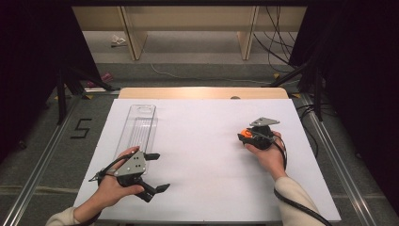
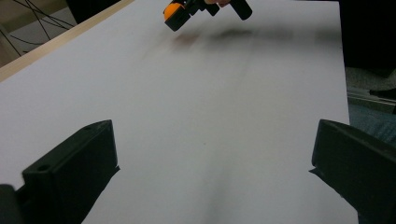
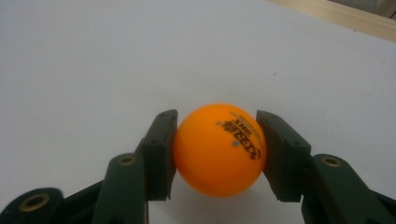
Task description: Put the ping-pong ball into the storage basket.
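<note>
An orange ping-pong ball [image 3: 218, 148] with dark printed lettering sits pinched between both pads of my right gripper [image 3: 217, 154], held over the white table. From above, that right gripper [image 1: 245, 135] is at the table's right side with the ball [image 1: 244, 133] showing at its tip. The left gripper view catches the same ball [image 2: 171, 10] far off at the top. My left gripper [image 1: 157, 172] rests near the front left corner with its jaws spread wide and nothing between them; its two fingers [image 2: 74, 170] frame bare table.
A long clear plastic tray [image 1: 138, 127] lies on the white tabletop [image 1: 202, 155] at the left, just beyond my left hand. A wooden board edge [image 1: 202, 92] runs along the table's far side. Cables and shelving stand on the floor behind.
</note>
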The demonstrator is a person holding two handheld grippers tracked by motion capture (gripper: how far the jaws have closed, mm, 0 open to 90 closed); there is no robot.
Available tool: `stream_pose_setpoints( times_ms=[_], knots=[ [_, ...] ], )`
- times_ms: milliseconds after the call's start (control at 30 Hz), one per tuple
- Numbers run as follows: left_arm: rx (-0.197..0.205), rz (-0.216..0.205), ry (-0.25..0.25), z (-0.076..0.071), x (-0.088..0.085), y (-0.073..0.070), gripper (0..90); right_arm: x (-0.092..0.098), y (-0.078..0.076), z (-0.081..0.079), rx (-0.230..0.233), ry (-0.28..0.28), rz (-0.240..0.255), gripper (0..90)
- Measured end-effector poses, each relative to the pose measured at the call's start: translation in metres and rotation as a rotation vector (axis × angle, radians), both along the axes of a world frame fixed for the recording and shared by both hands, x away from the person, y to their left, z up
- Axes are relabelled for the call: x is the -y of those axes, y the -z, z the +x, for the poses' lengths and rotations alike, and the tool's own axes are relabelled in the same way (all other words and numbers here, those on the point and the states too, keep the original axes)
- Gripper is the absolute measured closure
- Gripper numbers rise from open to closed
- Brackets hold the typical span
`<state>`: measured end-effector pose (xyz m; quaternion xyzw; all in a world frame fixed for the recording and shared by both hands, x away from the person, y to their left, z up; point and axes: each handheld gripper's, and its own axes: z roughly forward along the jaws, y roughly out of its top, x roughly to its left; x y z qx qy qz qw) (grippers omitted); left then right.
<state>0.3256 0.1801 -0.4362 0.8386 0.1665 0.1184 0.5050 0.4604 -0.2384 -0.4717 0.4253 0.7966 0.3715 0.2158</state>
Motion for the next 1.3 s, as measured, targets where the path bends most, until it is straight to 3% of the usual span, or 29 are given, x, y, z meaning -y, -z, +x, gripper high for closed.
stream_pose_setpoints(
  times_ms=[533, 1300],
  knots=[
    [-0.001, 0.001, 0.001, 0.0, 0.0, 0.0, 0.0, -0.008, -0.014, -0.008, 0.044, -0.03, 0.037, 51.5],
    [0.0, -0.002, 0.001, -0.001, 0.0, 0.0, 0.0, -0.013, -0.021, -0.012, 0.065, -0.042, 0.061, 51.5]
  ],
)
